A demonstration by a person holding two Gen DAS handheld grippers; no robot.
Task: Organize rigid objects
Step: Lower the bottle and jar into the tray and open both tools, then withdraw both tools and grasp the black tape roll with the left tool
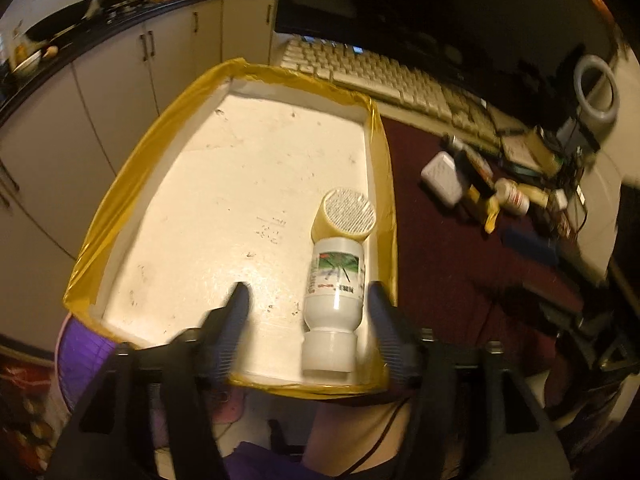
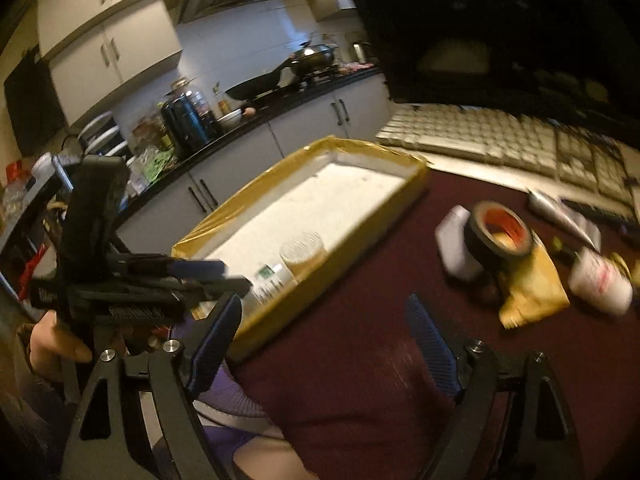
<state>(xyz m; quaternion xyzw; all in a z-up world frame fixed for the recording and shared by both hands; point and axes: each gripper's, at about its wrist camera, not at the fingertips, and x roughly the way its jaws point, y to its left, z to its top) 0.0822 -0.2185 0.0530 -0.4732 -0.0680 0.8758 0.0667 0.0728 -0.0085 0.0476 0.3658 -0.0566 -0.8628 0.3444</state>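
White bottle (image 1: pixel 335 300) lies between hand-held gripper (image 1: pixel 308 300) fingers.

A cream computer keyboard (image 1: pixel 380 76) lies before a dark monitor (image 1: pixel 400 8); a black wok (image 2: pixel 256 84) sits on the black kitchen counter (image 2: pixel 280 100).

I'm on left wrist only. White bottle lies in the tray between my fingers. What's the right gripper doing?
Observer: The right gripper is open and empty, over the maroon mat beside the tray.
Operator: What's nearest ahead of it?
Observer: A black tape roll with an orange core, resting on a yellow packet.
Operator: Is my left gripper gripping the bottle?
Observer: No, the left gripper looks open near the white bottle.
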